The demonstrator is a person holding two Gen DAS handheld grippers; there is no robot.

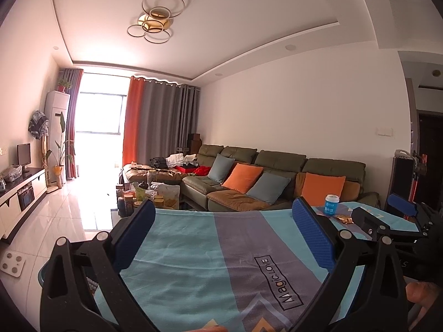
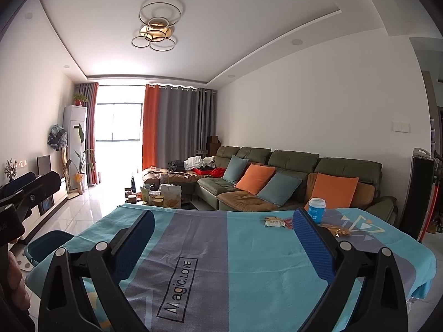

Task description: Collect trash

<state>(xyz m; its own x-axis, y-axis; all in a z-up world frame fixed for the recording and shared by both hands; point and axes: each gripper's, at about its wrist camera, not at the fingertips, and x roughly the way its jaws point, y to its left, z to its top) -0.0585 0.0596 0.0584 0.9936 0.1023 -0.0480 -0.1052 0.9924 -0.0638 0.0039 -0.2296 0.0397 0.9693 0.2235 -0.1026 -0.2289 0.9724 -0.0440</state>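
Note:
A table under a teal and grey cloth (image 2: 249, 262) carries the trash at its far right: a blue paper cup (image 2: 316, 206) with a white lid, a pale snack wrapper (image 2: 274, 222) with a small red one beside it, and a crumpled gold wrapper (image 2: 341, 231). The cup (image 1: 331, 204) and gold wrapper (image 1: 344, 218) also show in the left wrist view. My right gripper (image 2: 223, 217) is open and empty above the cloth, short of the wrappers. My left gripper (image 1: 224, 207) is open and empty over the table's left part. A teal bin (image 2: 47, 244) stands on the floor by the table's left edge.
A green sofa (image 2: 290, 177) with orange and blue cushions lines the right wall beyond the table. A cluttered coffee table (image 2: 160, 193) stands ahead. A TV cabinet (image 1: 19, 196) runs along the left wall. A white scale (image 1: 12, 263) lies on the tiled floor.

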